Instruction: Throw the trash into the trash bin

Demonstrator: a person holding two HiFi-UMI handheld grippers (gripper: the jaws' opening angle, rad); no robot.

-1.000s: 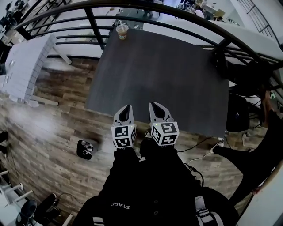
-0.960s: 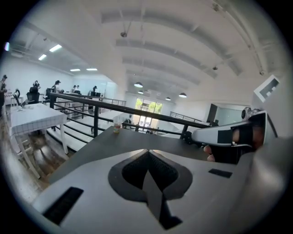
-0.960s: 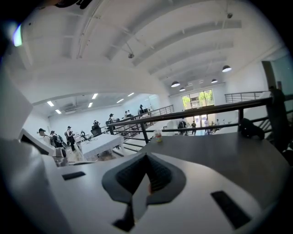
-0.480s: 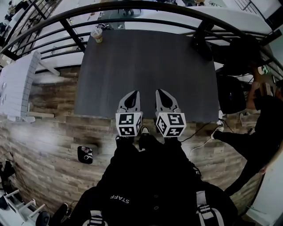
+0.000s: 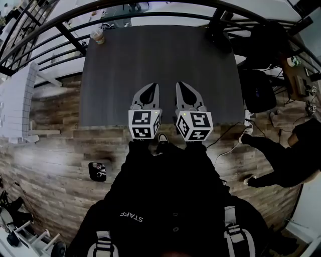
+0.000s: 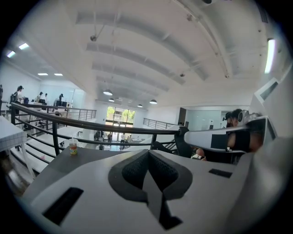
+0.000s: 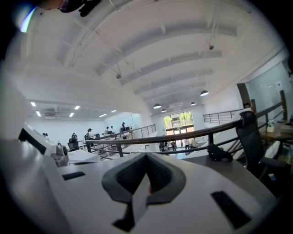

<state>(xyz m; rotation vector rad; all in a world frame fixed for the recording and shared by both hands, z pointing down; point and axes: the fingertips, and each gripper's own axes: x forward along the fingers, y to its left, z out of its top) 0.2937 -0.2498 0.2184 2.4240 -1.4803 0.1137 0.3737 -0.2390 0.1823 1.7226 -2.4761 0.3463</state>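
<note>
A plastic drink cup [image 5: 97, 35] with a lid stands at the far left corner of the dark grey table [image 5: 160, 60]; in the left gripper view the cup [image 6: 73, 146] shows ahead to the left. My left gripper [image 5: 147, 95] and right gripper [image 5: 186, 93] hover side by side over the table's near edge. Both point toward the far side, well short of the cup. Each is shut with nothing between its jaws. On the wooden floor to my left sits a small black container [image 5: 97, 170].
A black railing [image 5: 150, 7] runs behind the table. A black lump [image 5: 215, 31] lies at the table's far right corner. A black chair [image 5: 258, 90] and a person's legs [image 5: 281, 155] are to the right, a white table [image 5: 15, 100] to the left.
Both grippers have risen and moved forward together, from in front of the table to over its near edge. They stayed shut.
</note>
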